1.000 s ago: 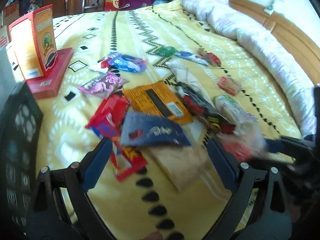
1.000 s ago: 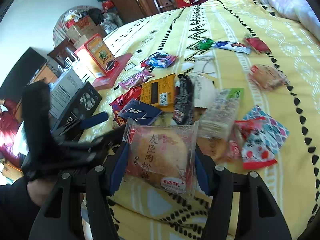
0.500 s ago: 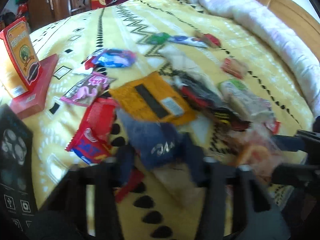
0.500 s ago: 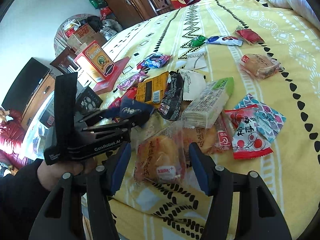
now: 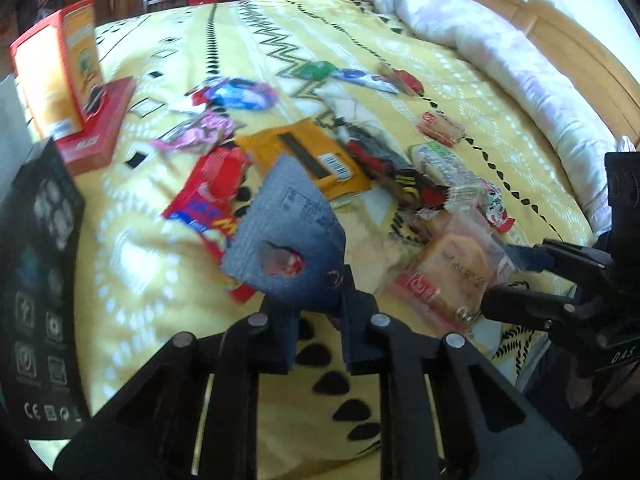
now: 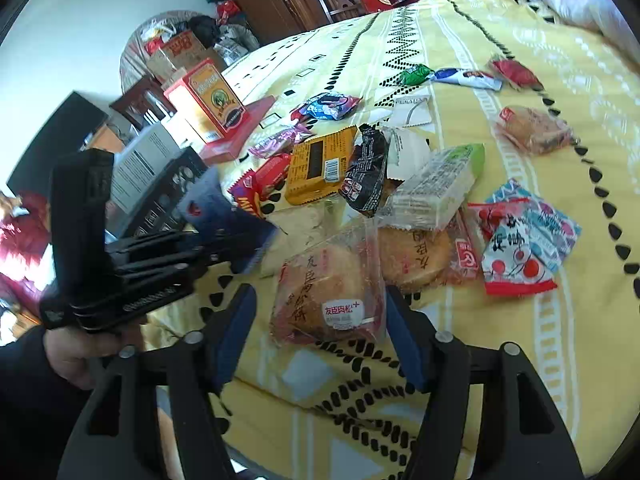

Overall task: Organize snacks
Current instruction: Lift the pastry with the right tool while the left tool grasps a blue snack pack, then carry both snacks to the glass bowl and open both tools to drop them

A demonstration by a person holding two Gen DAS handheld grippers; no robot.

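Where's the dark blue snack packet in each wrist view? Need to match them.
Left wrist: the dark blue packet sits centre frame, pinched at its lower edge by the shut left gripper, lifted over the pile.
Right wrist: the same packet is at left-centre, sticking out of that gripper's tip.
Shared landmark: the orange packet with the barcode, just beyond the blue one in both.

Ahead of the right gripper [image 6: 318, 320], a clear-wrapped round golden pastry [image 6: 326, 300] lies between its opening jaws, with a heap of mixed snack packets [image 6: 400, 184] crowding the yellow patterned bedspread [image 6: 520, 360] beyond. To its left the left gripper [image 5: 318, 314], clamped on a dark blue foil packet [image 5: 288, 232], blocks passage. Bare bedspread lies open to the right, past the red-and-white packet [image 6: 512, 256].
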